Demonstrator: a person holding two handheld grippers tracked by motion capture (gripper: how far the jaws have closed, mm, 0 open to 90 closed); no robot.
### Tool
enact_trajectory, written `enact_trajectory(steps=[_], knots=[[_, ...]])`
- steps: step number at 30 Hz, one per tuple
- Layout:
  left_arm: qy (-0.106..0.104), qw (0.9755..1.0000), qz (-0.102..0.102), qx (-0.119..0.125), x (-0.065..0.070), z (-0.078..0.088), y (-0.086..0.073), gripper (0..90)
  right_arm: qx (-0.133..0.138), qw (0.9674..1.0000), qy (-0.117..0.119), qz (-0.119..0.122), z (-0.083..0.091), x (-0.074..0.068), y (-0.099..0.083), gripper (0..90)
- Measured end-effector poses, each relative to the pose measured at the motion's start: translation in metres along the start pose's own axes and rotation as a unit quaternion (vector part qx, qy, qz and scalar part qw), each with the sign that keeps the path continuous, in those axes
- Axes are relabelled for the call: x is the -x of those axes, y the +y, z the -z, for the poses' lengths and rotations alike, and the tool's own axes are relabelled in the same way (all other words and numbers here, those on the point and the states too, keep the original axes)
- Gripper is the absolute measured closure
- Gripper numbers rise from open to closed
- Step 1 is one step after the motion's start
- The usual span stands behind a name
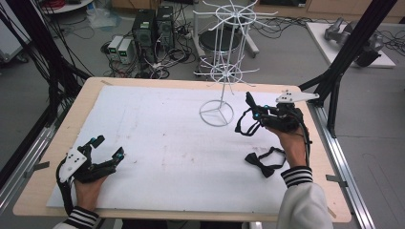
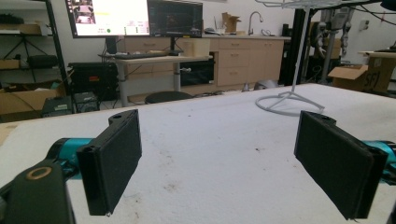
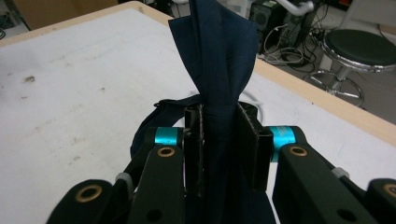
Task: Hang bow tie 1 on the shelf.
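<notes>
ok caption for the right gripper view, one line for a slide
Right gripper shut on a dark blue bow tie, lifted above the white table cover.

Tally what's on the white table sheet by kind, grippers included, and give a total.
Bow ties: 2, one clamped in the right gripper as bow tie, one lying flat, bow tie on the sheet
Wire racks: 1, rack
Grippers: 2, with the left gripper open
Total: 5

Both grippers black with teal jaw pivots, brass-ringed screw holes, flat ribbed pads [image 2: 114, 158]; grey triangular top plates; black trailing cables; white sleeves, black-striped cuffs [image 1: 296, 175]
</notes>
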State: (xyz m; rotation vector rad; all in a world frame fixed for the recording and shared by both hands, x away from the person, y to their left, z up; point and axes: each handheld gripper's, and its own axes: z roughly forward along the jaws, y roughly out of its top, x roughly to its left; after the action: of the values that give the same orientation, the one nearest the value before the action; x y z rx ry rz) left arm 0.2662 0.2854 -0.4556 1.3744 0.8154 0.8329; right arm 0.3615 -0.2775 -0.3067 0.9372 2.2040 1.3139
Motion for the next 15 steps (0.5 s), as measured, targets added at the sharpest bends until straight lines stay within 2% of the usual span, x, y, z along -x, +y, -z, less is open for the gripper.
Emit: enact_trajectory(steps=[15], knots=[[0.0, 1.0, 0.0, 0.0, 0.0, 0.0, 0.0, 15.4, 0.025, 0.9994, 0.009, 0.02, 0.002, -0.012, 0.024, 73.7]])
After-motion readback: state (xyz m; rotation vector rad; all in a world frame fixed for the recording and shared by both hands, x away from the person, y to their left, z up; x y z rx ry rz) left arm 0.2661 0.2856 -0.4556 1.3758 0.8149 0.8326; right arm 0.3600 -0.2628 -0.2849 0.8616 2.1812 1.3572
